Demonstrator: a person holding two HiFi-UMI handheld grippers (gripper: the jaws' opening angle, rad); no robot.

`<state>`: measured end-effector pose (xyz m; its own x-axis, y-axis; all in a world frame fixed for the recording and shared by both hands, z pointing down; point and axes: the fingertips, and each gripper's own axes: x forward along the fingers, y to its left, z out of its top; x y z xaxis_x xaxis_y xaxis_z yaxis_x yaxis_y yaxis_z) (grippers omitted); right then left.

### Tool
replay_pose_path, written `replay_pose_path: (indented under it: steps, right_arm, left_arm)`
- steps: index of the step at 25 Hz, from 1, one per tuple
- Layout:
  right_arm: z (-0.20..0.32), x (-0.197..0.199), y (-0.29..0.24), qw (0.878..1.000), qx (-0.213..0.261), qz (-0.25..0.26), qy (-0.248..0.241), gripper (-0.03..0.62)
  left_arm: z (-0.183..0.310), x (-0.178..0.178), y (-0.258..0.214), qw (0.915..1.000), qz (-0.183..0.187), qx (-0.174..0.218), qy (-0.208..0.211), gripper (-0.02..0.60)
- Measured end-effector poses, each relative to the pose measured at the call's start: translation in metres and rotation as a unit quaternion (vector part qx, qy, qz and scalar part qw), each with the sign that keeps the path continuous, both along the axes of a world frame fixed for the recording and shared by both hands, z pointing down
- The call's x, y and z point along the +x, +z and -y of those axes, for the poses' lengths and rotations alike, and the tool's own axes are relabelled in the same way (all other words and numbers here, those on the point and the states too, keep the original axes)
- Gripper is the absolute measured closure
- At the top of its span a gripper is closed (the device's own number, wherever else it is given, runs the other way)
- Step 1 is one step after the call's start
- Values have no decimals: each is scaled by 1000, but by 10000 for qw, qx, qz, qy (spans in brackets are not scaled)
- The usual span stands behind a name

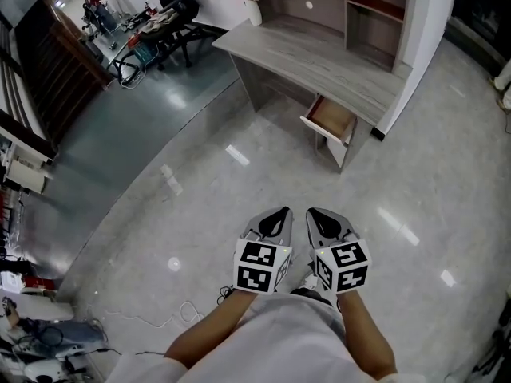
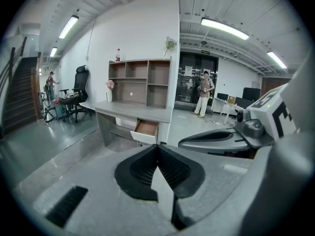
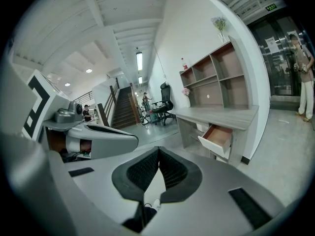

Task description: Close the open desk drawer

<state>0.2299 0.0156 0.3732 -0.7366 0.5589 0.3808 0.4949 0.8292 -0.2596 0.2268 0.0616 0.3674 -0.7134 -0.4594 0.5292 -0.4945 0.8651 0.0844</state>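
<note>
A grey wooden desk (image 1: 319,54) with a shelf unit stands against a white wall. Its drawer (image 1: 329,123) under the right end is pulled out, white front toward me, brown inside bare. The same drawer (image 2: 145,130) shows in the left gripper view and again as the drawer (image 3: 219,137) in the right gripper view. My left gripper (image 1: 282,212) and right gripper (image 1: 313,212) are held side by side above the floor, well short of the desk. Both are shut with nothing between their jaws.
A vase of pink flowers (image 1: 251,2) stands on the desk's left end. A black office chair (image 2: 78,93) and a cluttered table (image 1: 152,26) are further left, stairs (image 1: 40,70) beyond. A person (image 2: 204,93) stands by the glass doors. Cables (image 1: 160,319) lie on the glossy floor (image 1: 207,190).
</note>
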Motion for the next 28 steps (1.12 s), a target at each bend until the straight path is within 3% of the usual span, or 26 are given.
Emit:
replay_pose_path:
  steps: [6, 16, 28]
  right_arm:
    - [-20, -34, 6, 9998, 179, -33, -26, 592]
    - [-56, -144, 20, 9985, 464, -196, 233, 592]
    - [-88, -247, 7, 9911, 679, -397, 1070, 592]
  left_arm:
    - [-18, -36, 9, 9998, -45, 194, 4, 580]
    - [-48, -152, 24, 9982, -209, 459, 332, 579]
    - [-66, -256, 16, 9872, -431, 700, 1369, 578]
